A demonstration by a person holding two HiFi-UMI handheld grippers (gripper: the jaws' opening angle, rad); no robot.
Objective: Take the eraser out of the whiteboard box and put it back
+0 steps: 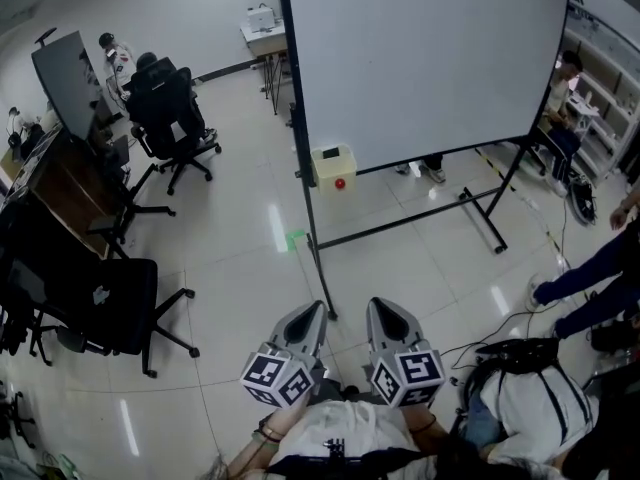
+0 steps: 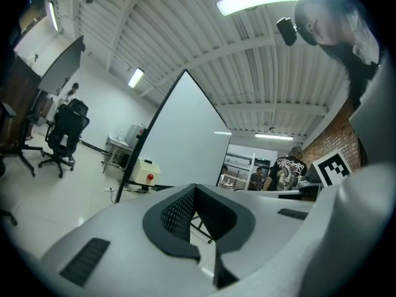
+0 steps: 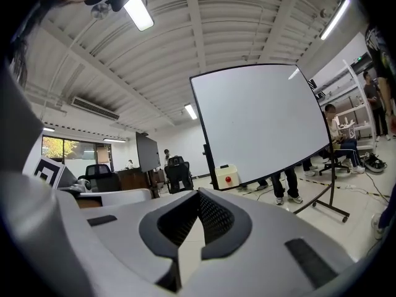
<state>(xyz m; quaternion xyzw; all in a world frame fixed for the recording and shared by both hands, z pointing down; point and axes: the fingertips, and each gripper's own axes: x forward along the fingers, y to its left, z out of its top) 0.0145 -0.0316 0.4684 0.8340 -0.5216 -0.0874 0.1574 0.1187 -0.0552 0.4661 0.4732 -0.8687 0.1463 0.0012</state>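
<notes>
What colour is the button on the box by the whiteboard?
The button is red, clearest in head view.

the whiteboard (image 1: 430,58) in the upper middle of the frame is white with a black frame. the box (image 1: 333,163) at its lower left corner is cream with a red knob (image 1: 341,182). the left gripper (image 1: 318,310) and right gripper (image 1: 374,308) are light grey with black, finely dotted pads (image 3: 213,218). their cubes (image 1: 276,376) carry black-and-white square patterns. the office chairs (image 1: 170,108) are black. the floor (image 1: 240,258) is glossy off-white with a green mark (image 1: 295,238).

Left gripper (image 1: 316,310) and right gripper (image 1: 377,308) side by side, roughly level, jaws together, empty.
</notes>
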